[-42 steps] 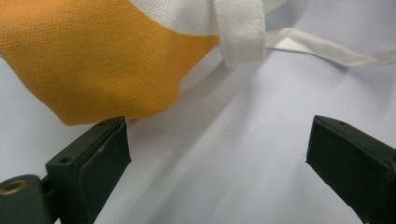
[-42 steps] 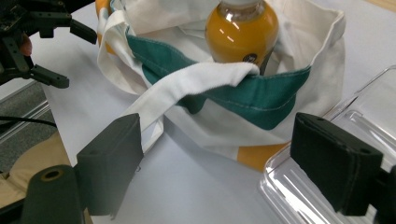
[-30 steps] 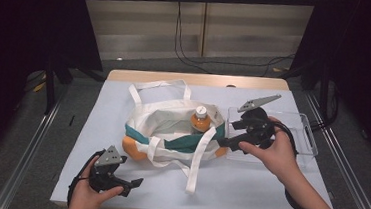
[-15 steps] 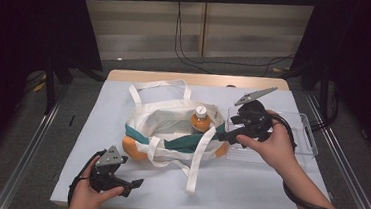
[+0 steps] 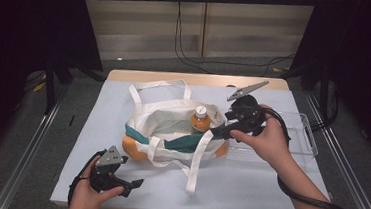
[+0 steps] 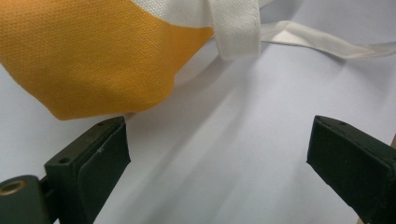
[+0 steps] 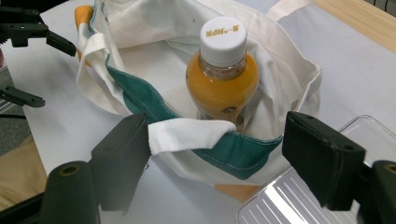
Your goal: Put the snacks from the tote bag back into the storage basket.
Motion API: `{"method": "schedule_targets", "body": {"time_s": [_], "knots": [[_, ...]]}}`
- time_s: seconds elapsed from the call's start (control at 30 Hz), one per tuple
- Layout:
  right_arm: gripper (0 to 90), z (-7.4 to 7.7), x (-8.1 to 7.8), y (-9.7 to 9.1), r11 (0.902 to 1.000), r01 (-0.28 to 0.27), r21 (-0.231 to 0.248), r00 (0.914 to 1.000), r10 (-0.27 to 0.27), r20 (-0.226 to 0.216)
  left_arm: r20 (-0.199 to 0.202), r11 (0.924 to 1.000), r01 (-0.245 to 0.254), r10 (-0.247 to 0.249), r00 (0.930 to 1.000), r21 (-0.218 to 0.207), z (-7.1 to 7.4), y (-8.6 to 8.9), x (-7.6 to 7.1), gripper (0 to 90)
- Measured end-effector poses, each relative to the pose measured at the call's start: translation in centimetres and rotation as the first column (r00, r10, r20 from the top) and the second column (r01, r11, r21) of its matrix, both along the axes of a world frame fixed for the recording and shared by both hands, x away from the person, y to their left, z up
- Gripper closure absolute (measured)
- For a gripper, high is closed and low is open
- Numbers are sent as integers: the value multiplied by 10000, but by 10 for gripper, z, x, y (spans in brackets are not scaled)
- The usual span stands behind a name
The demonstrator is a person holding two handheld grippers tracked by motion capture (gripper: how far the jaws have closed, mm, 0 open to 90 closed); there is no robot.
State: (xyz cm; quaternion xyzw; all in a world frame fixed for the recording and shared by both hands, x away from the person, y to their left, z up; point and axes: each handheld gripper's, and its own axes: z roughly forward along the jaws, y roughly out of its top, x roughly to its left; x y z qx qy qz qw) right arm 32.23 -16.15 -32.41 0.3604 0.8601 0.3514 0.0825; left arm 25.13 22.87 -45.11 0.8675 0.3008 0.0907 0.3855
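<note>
- Tote bag [image 5: 171, 128] of white woven fabric, with teal rim band and orange corners, lies slumped near the centre of the table [image 5: 267, 191], which is covered in a smooth pale sheet.
- Bottle [image 5: 200, 119] stands upright inside the bag: clear plastic, orange liquid, white ribbed cap with printed lettering, as the right gripper view confirms [image 7: 223, 74].
- Right gripper [image 5: 221, 132], at 3 o'clock of the bag, reaches over the teal rim; its jaws have just been closing and stand at moderate width.
- In the right gripper view the rim band and a flat white webbing strap [image 7: 189, 135] lie between the black rubbery pads; the strap's end touches the left pad, while the right pad stands apart from the cloth. No firm pinch is evident.
- Clear ribbed plastic tray [image 5: 301, 138] sits at 3 o'clock of the bag, partly under the right hand [image 5: 266, 141].
- Left gripper [image 5: 129, 185] rests at 7 o'clock of the bag, jaws wide with nothing between them.
- Left gripper view shows the orange corner [image 6: 93, 56], a fine dimpled weave, just beyond the left pad.
</note>
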Motion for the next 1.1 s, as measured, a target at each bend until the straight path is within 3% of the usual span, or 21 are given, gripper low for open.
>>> {"method": "schedule_targets", "body": {"time_s": [0.8,1.1], "knots": [[279,0,15,8,9998,-102,-195,9999,104,110,-2,9999,-42,42,10000,-152,-2,-1,0,55],[294,-2,20,15,9993,-184,-317,9997,190,182,-28,10000,-22,22,10000,0,-2,0,0,55]]}}
